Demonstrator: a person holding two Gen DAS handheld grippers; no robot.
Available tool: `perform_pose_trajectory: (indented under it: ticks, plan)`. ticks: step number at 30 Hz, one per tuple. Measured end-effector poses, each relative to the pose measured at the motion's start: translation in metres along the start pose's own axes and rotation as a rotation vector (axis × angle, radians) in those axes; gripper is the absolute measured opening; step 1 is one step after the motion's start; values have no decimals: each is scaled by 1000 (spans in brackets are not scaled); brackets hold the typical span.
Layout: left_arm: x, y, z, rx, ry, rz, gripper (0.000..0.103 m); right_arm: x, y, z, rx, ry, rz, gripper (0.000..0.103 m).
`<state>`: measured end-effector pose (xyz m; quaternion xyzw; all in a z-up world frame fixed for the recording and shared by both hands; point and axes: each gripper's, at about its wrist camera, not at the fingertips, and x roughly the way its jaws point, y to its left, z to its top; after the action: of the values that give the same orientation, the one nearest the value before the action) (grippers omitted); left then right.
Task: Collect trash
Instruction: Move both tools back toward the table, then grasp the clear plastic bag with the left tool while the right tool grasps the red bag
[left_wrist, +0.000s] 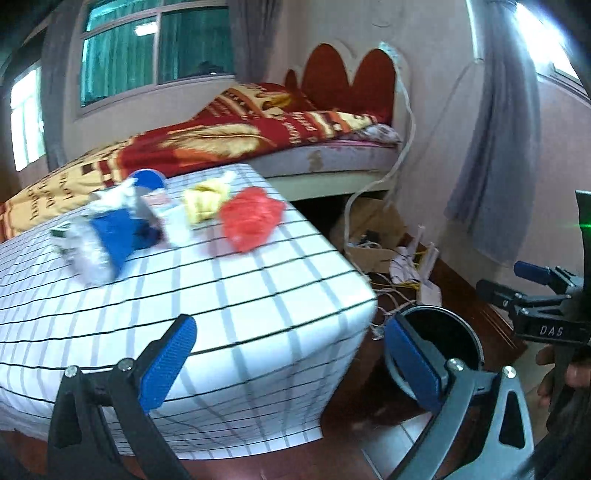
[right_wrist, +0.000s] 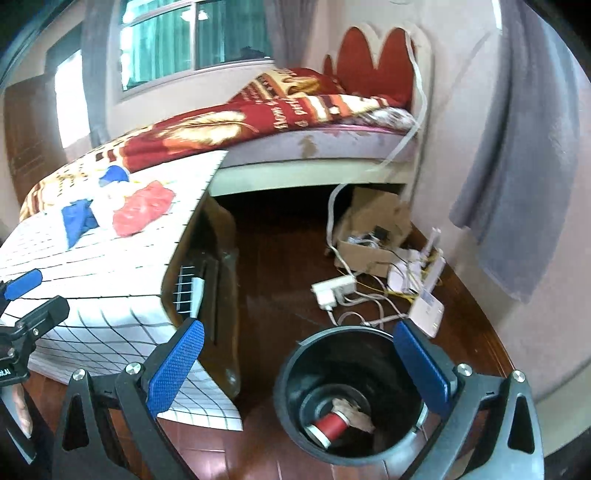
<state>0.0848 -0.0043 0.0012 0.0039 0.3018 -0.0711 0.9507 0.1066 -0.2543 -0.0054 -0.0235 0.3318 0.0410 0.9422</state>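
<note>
A table (left_wrist: 258, 295) draped in a white cloth with a grey and black grid stood beside a bed (left_wrist: 332, 158). A red and gold patterned blanket (left_wrist: 221, 136) lay rumpled across the bed, below a red scalloped headboard (left_wrist: 351, 77) with a white frame. Grey curtains (left_wrist: 491, 147) hung against the pink wall, and a wide window (left_wrist: 155, 48) with a white frame sat behind the bed. On the dark wooden floor (right_wrist: 280, 266), an open brown cardboard box (right_wrist: 373, 229) stood near the bed's corner, just beside a white power strip (right_wrist: 332, 288), a white router (right_wrist: 424, 306) and tangled cables.
</note>
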Motion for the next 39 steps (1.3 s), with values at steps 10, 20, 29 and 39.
perform_pose_trajectory:
  ticks: [10,20,29,39]
  plan:
    - [-13,81,-6,-116,-12,128,93,17,73,28,-46,-62,117,103]
    - [-18,163,-7,-224,-21,227,87,41,138,62,-73,-35,180,103]
    - [11,208,14,-270,-13,241,78,72,180,90,-140,-8,204,103]
    - [71,217,26,-306,72,172,71,127,195,100,-168,78,216,84]
